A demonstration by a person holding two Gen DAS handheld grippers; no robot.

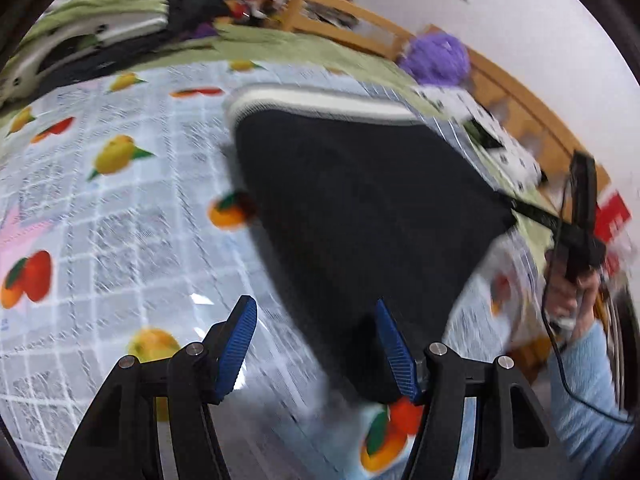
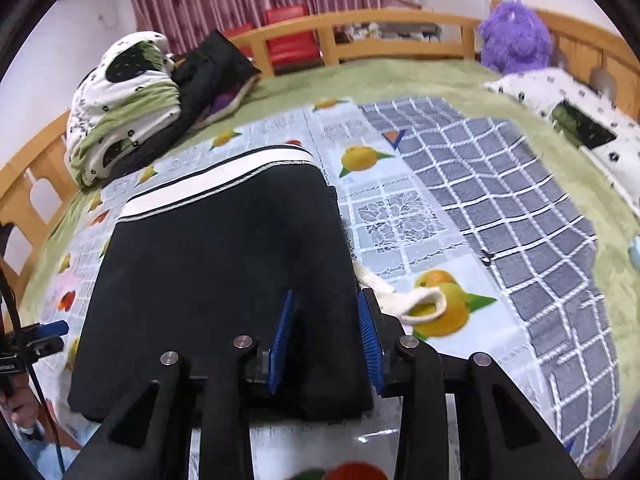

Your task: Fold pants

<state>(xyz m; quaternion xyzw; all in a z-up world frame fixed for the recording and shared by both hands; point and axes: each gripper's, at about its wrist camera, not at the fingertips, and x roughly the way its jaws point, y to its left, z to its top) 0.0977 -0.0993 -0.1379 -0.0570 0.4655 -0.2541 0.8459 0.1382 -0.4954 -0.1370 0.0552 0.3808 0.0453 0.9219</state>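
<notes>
my left gripper [image 1: 316, 344] hangs over the fruit-print cloth [image 1: 120, 208], its blue pads [image 1: 240, 344] spread wide with nothing between them; the near corner of the pants [image 1: 360, 208] lies under the right-hand pad, but the picture is smeared and i cannot tell whether that pad touches the fabric. the pants [image 2: 224, 264] are black, folded into a thick slab with a white waistband [image 2: 216, 176] at the far end, and they lie flat on the cloth [image 2: 400, 216] in the middle of the bed [image 2: 440, 80]. my right gripper [image 2: 326, 340] sits at the near right edge of the slab, its pads [image 2: 282, 332] parted, with dark fabric lying between them; the jaws are not clenched and there is a clear gap either side. a white drawstring [image 2: 424, 304] curls out from the right edge of the pants onto the cloth, just beside my right pad. in the left view my right hand [image 1: 572, 292] shows at the far right, wrapped around the other tool's handle, in a light blue sleeve [image 1: 592, 392]. a grey checked cloth [image 2: 520, 208] lies to the right of the fruit print. at the head of the bed sit a purple plush [image 2: 514, 36], a pillow [image 2: 560, 104] and a heap of bedding [image 2: 120, 100].
</notes>
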